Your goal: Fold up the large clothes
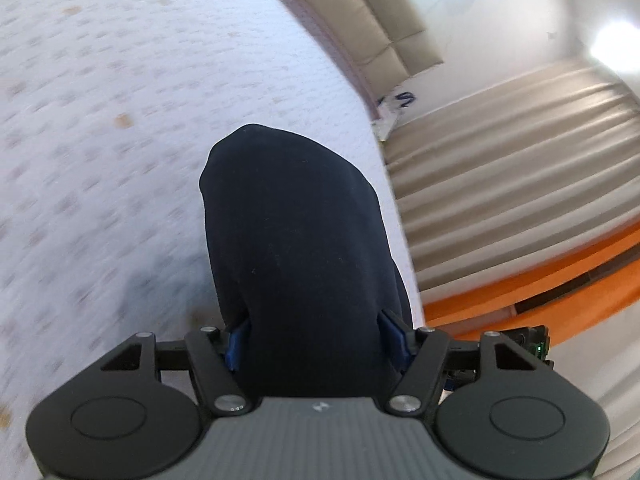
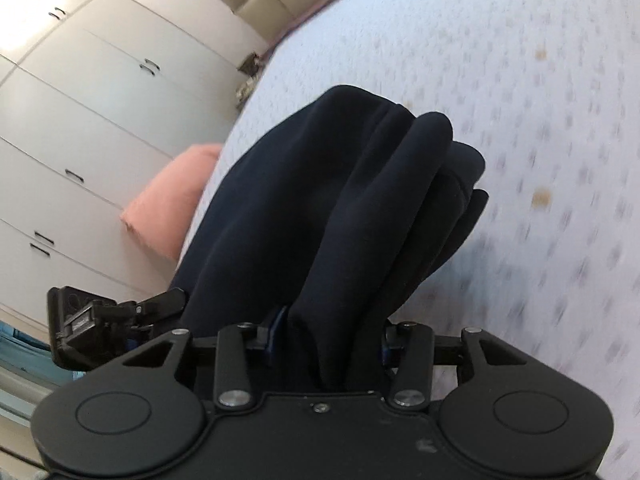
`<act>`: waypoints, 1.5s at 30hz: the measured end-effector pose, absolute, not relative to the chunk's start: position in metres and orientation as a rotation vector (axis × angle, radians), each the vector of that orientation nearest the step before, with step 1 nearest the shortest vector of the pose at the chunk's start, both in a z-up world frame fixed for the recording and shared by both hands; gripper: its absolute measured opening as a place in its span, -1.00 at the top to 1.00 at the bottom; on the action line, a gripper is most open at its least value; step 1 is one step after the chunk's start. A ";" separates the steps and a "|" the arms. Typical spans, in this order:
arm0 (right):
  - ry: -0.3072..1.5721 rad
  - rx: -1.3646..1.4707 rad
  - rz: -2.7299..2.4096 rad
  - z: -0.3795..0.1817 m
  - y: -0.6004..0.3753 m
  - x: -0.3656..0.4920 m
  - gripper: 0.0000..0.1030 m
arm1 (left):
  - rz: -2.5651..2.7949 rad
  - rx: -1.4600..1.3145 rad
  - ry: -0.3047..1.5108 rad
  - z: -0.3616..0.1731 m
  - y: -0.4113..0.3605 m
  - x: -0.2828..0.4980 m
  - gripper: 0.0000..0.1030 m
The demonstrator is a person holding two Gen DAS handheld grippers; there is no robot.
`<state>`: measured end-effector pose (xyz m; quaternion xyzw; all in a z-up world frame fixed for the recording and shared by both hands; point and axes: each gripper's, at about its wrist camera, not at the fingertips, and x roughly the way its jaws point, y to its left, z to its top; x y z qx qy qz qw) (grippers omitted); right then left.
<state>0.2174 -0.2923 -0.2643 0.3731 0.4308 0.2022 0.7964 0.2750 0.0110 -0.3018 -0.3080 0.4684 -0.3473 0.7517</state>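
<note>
A dark navy garment (image 1: 296,240) hangs bunched from my left gripper (image 1: 314,340), which is shut on it; the blue pads (image 1: 236,344) show at both sides of the cloth. In the right wrist view the same navy garment (image 2: 340,208) hangs in thick folds from my right gripper (image 2: 328,340), also shut on it. Both grippers hold the cloth above a white patterned bed sheet (image 1: 120,120), which also shows in the right wrist view (image 2: 540,120). The fingertips are hidden by fabric.
A beige padded headboard (image 1: 376,28) runs along the bed's far edge, with beige curtains (image 1: 500,168) and an orange band (image 1: 540,280) to the right. White wardrobe doors (image 2: 80,112) and a pink cushion (image 2: 168,208) lie left of the bed. The left gripper (image 2: 92,320) shows beside the garment.
</note>
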 end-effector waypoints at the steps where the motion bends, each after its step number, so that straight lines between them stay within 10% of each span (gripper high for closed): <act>1: 0.947 0.806 0.421 -0.276 -0.284 0.217 -0.06 | -0.738 -0.667 1.037 -0.311 0.022 0.266 -0.30; 4: 1.010 0.792 0.332 -0.316 -0.265 0.216 -0.06 | -0.655 -0.609 1.072 -0.348 0.042 0.249 -0.34; 8: 1.036 0.935 0.257 -0.337 -0.270 0.212 -0.57 | -0.626 -0.814 1.060 -0.393 0.077 0.243 -0.48; 18: 0.798 0.453 0.111 -0.210 -0.228 0.190 -0.55 | -0.648 -0.422 0.867 -0.276 0.083 0.219 -0.42; 19: 0.788 0.368 0.119 -0.206 -0.210 0.196 -0.39 | -0.677 -0.400 0.860 -0.271 0.074 0.214 -0.42; 22: 0.861 0.174 0.121 -0.232 -0.166 0.221 0.99 | -0.794 -0.358 0.872 -0.279 0.044 0.200 -0.23; 28: 0.973 0.157 -0.156 -0.294 -0.206 0.221 1.00 | -0.843 -0.215 0.901 -0.308 0.016 0.168 -0.14; 36: 0.826 0.281 0.003 -0.234 -0.184 0.150 0.70 | -0.745 -0.028 0.935 -0.302 0.010 0.122 -0.13; 45: 0.958 0.180 -0.042 -0.287 -0.187 0.128 1.00 | -0.651 0.063 0.940 -0.311 0.005 0.099 0.10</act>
